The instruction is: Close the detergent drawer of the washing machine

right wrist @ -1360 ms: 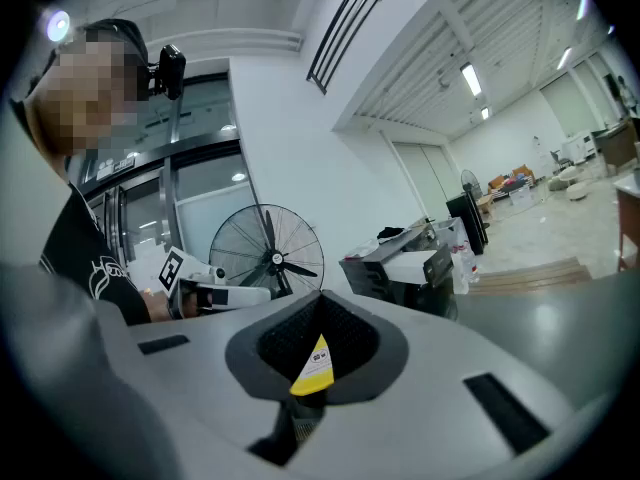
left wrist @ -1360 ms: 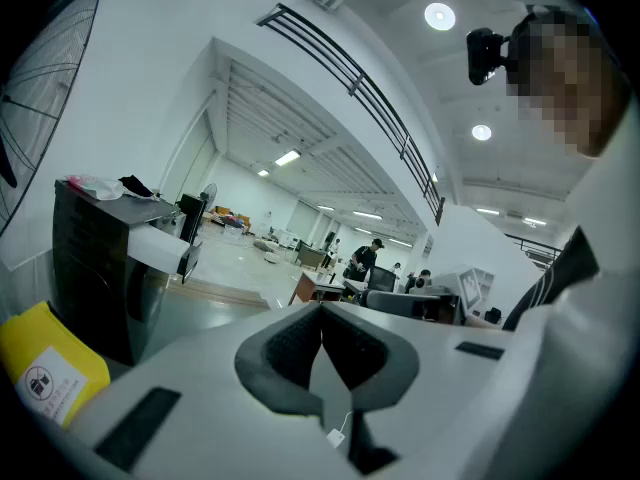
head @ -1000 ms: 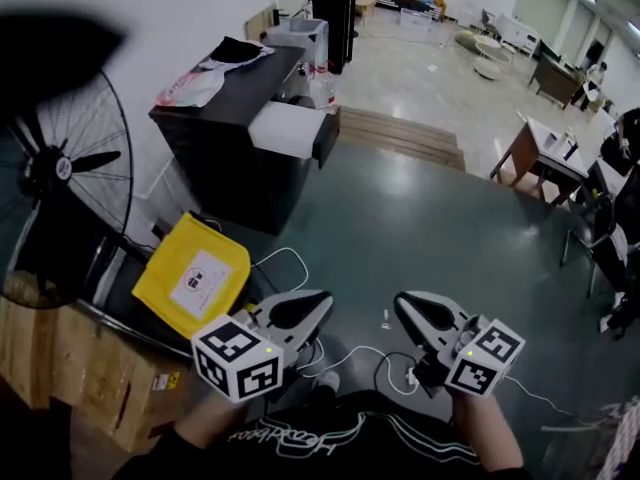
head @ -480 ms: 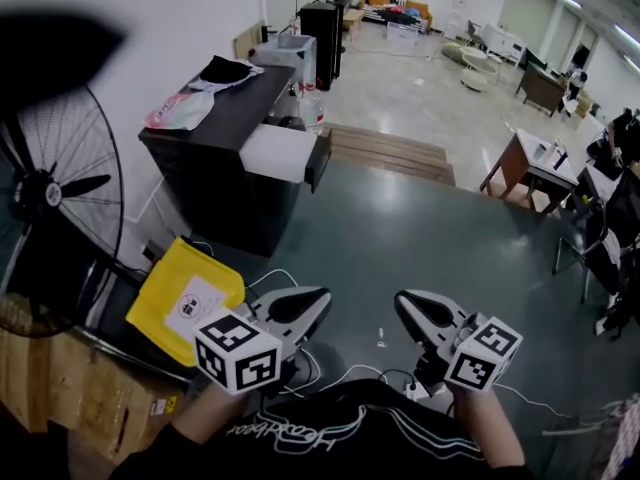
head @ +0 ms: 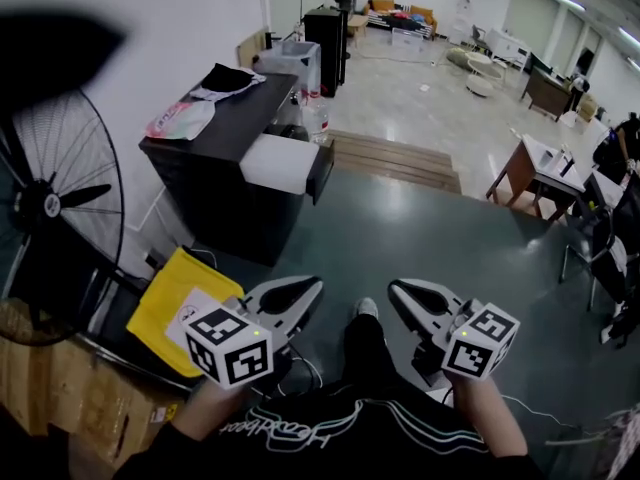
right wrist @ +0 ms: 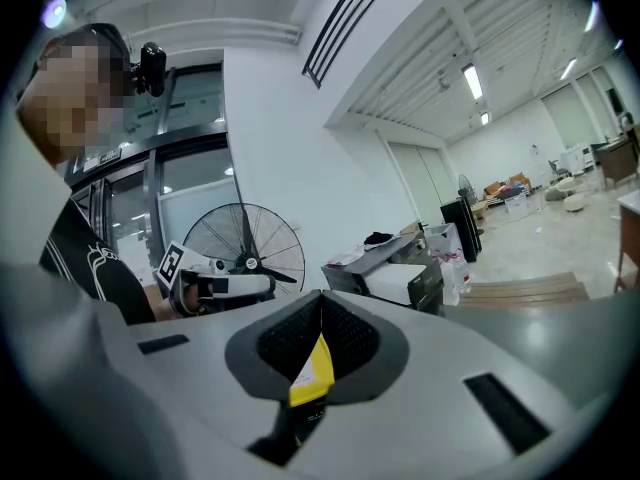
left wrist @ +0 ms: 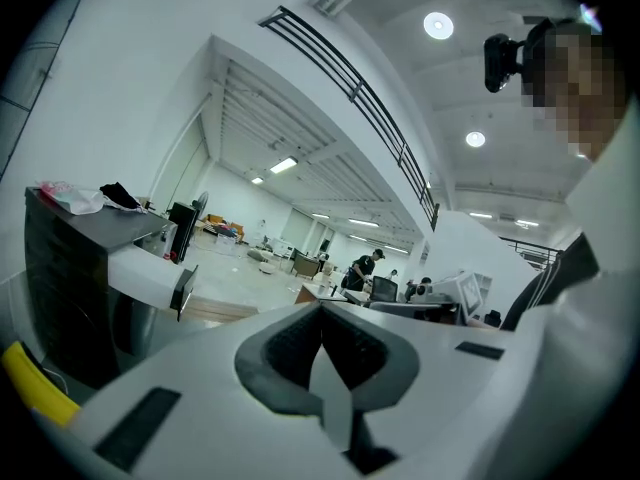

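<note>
The black washing machine [head: 215, 173] stands at the upper left in the head view. Its white detergent drawer [head: 278, 162] sticks out to the right, with the dark front panel [head: 321, 168] at its end. My left gripper [head: 312, 286] and right gripper [head: 393, 288] are low in the picture, well short of the machine, both shut with nothing in them. In the left gripper view the drawer [left wrist: 140, 266] shows at the left, beyond the gripper [left wrist: 320, 306]. From the right gripper [right wrist: 320, 296], the drawer [right wrist: 392, 284] is seen far ahead.
A large standing fan [head: 50, 203] is at the left, with a yellow bag [head: 180, 286] and a cardboard box [head: 60, 388] below it. Clothes [head: 185, 118] lie on the machine's top. My shoe [head: 367, 308] is between the grippers. A wooden platform [head: 395, 158] lies behind the machine.
The view has shifted a little as I step forward; my leg and shoe now show between the grippers, covering the floor cables. Both grippers stay shut and low.
</note>
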The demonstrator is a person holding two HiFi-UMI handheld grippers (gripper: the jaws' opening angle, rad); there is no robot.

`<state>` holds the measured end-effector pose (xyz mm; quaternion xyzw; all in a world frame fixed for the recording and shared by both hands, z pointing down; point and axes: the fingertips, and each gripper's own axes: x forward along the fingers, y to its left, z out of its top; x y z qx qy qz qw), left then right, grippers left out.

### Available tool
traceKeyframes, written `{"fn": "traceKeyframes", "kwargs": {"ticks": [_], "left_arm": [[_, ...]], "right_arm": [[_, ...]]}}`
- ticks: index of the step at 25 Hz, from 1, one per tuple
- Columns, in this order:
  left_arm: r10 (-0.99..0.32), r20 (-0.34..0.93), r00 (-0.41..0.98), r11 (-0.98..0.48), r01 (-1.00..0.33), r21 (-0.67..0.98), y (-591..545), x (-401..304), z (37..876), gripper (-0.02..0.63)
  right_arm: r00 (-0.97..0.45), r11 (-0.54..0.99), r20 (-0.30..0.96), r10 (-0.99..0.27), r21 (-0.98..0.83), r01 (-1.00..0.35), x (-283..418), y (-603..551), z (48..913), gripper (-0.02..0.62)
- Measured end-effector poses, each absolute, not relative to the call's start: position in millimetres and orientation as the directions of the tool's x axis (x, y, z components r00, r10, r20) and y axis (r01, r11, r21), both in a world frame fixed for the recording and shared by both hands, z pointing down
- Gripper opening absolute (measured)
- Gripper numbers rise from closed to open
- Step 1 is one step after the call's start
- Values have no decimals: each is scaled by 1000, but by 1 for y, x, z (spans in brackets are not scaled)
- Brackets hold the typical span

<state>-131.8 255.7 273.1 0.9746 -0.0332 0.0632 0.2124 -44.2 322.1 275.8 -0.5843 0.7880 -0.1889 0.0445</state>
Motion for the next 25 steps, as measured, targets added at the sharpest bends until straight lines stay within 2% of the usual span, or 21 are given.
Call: {"fn": "traceKeyframes", "kwargs": {"ticks": [5,13,25], "left_arm": [[-50,97,994,-922,-84,378,229,-113,271,23],[-177,144,974,-894,-221,391,138,-47,291,23],[-349,230,908,-776,-418,472,-20,81,329,23]], "right_arm": [[-357,285,146,-923,-364,-887,-18,279,284,27],[-458,384,135,-879,-370,-846,57,173,298,28],[-581,451,208,-787,-449,-771,193,8,344,28]]}}
